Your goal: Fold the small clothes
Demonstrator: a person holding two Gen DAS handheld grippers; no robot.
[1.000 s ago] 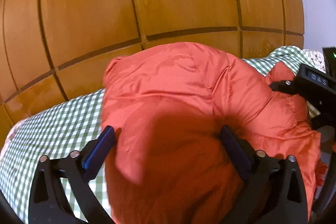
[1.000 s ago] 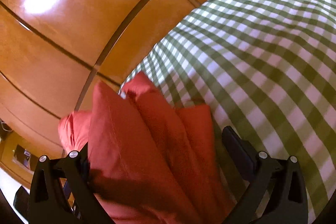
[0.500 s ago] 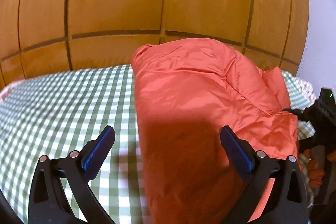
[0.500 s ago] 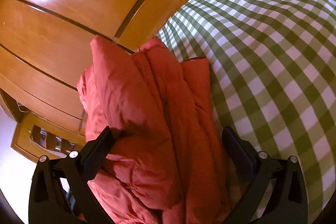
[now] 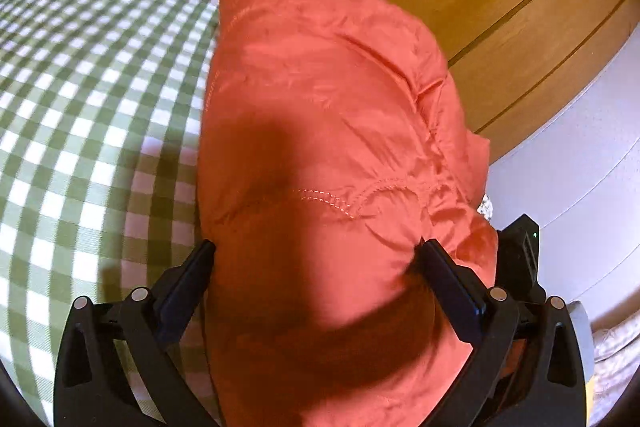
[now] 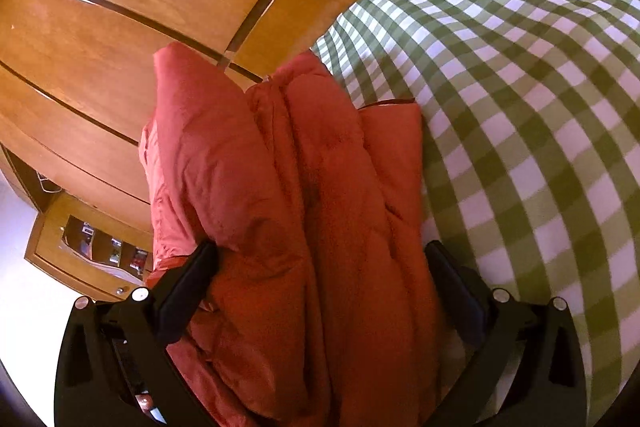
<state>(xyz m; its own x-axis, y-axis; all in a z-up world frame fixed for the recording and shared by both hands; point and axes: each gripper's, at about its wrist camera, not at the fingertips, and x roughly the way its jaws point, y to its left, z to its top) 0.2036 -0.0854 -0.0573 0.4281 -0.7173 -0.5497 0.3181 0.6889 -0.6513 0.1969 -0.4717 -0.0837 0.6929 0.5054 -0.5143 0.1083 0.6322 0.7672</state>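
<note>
Lying between the spread fingers of both the left claw and right claw, the red jacket is resting on the checked bed.

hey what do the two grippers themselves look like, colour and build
Both match: the left gripper and right gripper have matte black, angular frames with cut-out slots and round silver pivot bolts. Each carries two long flat fingers; a blue pad edges the left gripper's finger. No cables or sleeves show.
</note>
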